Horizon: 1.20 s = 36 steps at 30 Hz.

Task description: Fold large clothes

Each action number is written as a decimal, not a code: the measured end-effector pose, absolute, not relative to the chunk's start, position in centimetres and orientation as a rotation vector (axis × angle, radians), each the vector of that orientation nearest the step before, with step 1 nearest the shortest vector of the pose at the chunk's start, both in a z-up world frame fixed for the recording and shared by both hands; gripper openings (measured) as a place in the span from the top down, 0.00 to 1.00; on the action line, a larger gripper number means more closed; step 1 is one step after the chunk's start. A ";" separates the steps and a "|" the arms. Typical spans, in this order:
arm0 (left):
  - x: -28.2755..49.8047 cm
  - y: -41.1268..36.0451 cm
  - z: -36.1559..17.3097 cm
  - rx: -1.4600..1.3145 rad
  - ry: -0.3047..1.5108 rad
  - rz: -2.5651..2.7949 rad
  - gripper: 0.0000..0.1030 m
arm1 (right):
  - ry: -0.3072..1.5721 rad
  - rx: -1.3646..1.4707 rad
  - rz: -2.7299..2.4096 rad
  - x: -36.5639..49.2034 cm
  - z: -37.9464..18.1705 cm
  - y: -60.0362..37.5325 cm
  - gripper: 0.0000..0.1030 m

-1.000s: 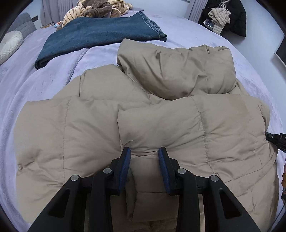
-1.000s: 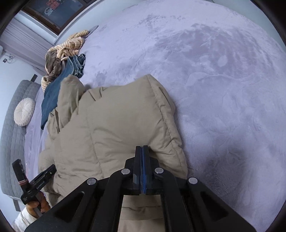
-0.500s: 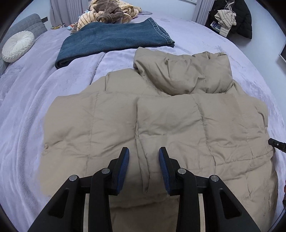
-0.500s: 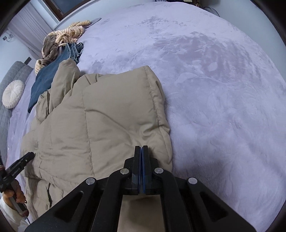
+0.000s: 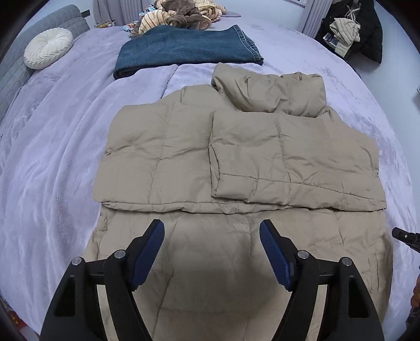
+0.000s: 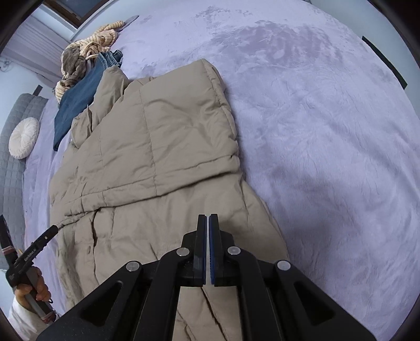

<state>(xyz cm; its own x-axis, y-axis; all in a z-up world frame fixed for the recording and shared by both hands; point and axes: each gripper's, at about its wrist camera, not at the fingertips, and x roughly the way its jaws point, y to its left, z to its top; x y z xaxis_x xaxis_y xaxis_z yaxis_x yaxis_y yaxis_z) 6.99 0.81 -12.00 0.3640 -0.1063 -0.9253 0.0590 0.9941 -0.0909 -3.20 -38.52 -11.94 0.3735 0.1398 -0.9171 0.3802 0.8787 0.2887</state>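
Observation:
A beige puffer jacket (image 5: 236, 147) lies flat on the lavender bed cover (image 5: 52, 162). Both its sleeves are folded across the chest, and the hood lies at the far end. My left gripper (image 5: 211, 225) hovers above the jacket's lower half. Its jaws are opening, with nothing between them. In the right wrist view the jacket (image 6: 157, 147) runs away to the left. My right gripper (image 6: 207, 217) is shut over the jacket's right edge with no cloth in it. A hand (image 6: 31, 286) holds the left gripper at that view's lower left.
Beyond the hood lie folded blue jeans (image 5: 183, 49) and a heap of striped and brown clothes (image 5: 181, 15). A round white cushion (image 5: 48, 48) leans on a grey padded headboard (image 5: 13, 65). Dark coats (image 5: 367, 28) hang at the far right. Bare cover (image 6: 328, 131) spreads right of the jacket.
Both grippers have drawn back and up from the jacket, so more of it shows. The left jaws stood narrow over the sleeve fold and are now wide apart. The right stays shut.

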 end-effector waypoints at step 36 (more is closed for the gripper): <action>-6.1 0.3 -9.0 -0.083 1.309 -0.029 0.00 | 1.223 0.589 -0.032 -11.1 -10.2 -34.0 0.00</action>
